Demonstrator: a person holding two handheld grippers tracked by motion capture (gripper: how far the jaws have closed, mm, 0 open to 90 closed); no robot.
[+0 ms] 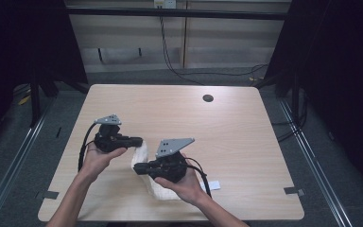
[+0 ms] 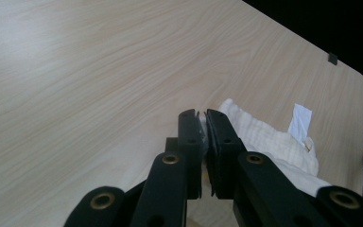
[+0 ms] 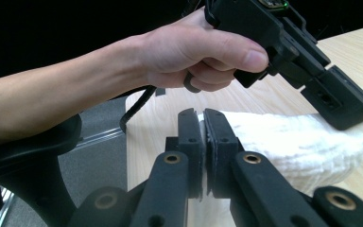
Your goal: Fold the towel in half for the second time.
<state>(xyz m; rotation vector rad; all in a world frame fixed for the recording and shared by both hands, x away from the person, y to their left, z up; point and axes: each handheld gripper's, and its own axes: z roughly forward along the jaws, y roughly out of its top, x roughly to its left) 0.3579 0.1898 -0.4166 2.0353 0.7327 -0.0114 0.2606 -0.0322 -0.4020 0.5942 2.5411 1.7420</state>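
Observation:
A white cloth (image 1: 142, 154) lies bunched on the wooden table (image 1: 227, 127), near its front edge, between my two grippers. My left gripper (image 1: 138, 140) points right at the cloth's far end. In the left gripper view, the left gripper (image 2: 203, 118) is shut on a thin edge of the cloth (image 2: 269, 142). My right gripper (image 1: 138, 169) points left at the cloth's near side. The right gripper (image 3: 202, 118) is likewise shut on a fold of the cloth (image 3: 293, 142), and the left hand's gripper (image 3: 340, 101) rests on the cloth's top.
A round hole (image 1: 208, 98) sits near the table's far edge. A white label (image 1: 216, 185) lies beside the cloth, seen as a white label (image 2: 300, 119) in the left gripper view. Tape marks (image 1: 294, 190) sit at the front corners. Dark curtains flank both sides.

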